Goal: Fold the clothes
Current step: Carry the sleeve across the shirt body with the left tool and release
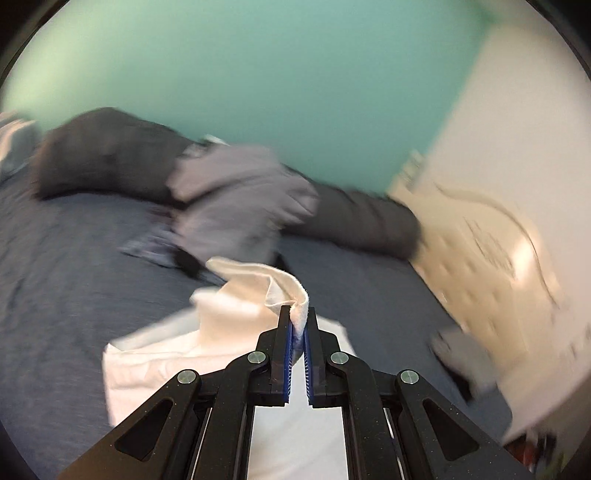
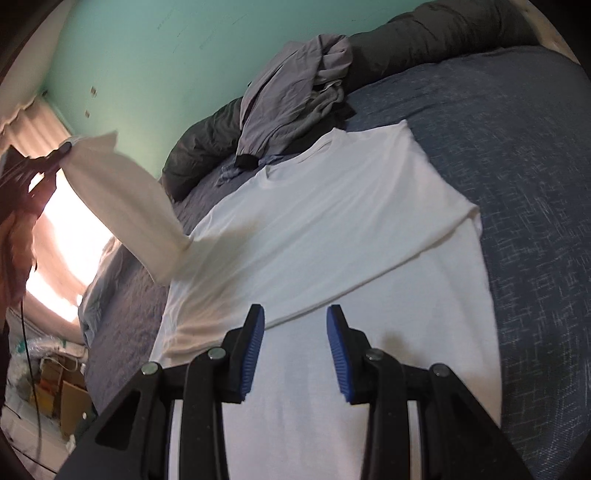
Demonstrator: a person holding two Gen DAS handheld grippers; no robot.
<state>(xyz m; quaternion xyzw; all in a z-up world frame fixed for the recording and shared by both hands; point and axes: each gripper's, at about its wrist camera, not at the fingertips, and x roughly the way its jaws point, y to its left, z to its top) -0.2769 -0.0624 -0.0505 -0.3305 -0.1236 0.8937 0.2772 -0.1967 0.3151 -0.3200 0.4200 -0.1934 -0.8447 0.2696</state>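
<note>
Blue bedspread (image 2: 517, 184), perhaps cardboard boxes (image 2: 62, 402).

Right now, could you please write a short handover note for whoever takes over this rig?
Left tool: shut on the white T-shirt's sleeve, lifted off the bed.
Right tool: open, empty, hovering over the shirt's lower half.
White T-shirt: spread flat on the blue bedspread, collar away from you; the other sleeve looks already folded in.
Grey clothes pile: beyond the collar, against the dark duvet, unfolded.
Left: lay the held sleeve across the body, fold the shirt up, then do the pile.
</note>
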